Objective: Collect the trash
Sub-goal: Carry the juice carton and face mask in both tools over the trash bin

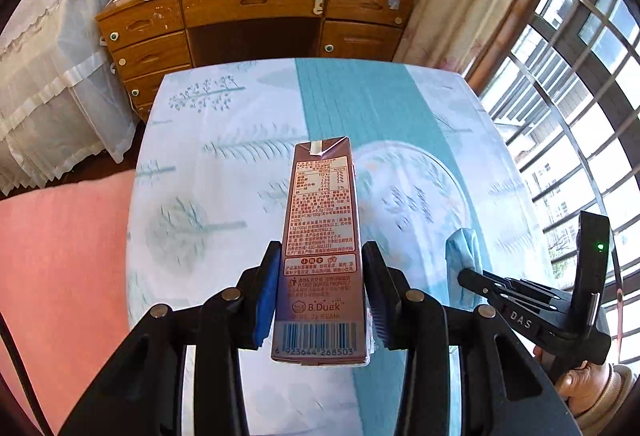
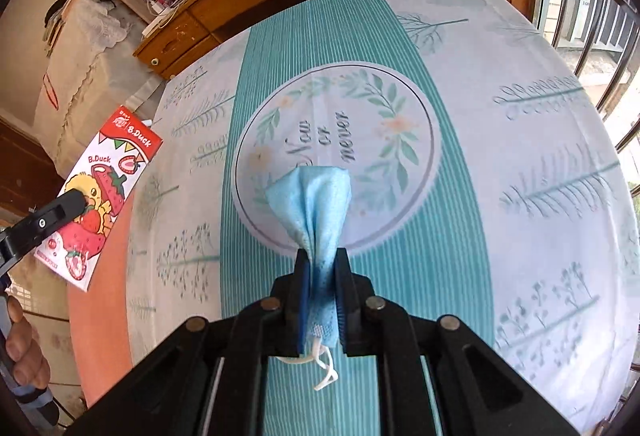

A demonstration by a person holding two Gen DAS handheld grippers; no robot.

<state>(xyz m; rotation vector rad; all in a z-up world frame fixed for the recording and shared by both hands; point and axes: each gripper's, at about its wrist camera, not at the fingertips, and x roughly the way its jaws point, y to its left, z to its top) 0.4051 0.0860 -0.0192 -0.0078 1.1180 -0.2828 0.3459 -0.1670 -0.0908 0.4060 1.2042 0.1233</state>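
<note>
Bright daylight comes in through the barred window (image 1: 576, 84) on the right in both views, washing out the panes. The glossy wooden dresser (image 1: 256, 8) top shows glare. In the left wrist view the tabletop (image 1: 224, 172) print is smeared by motion blur; the right wrist view is sharper. Fisheye distortion curves straight lines, and dark vignetting fills the corners.

The drink carton (image 1: 320, 248) is glossy printed cardboard. The face mask (image 2: 316, 212) is soft, matt, finely textured blue cloth with a white elastic loop (image 2: 326, 368). Under both, the tablecloth (image 2: 500, 156) looks smooth, printed and faintly sheeny. Behind the tablecloth, the desk (image 1: 256, 8) is varnished, glossy wood with scuffed drawer fronts.
</note>
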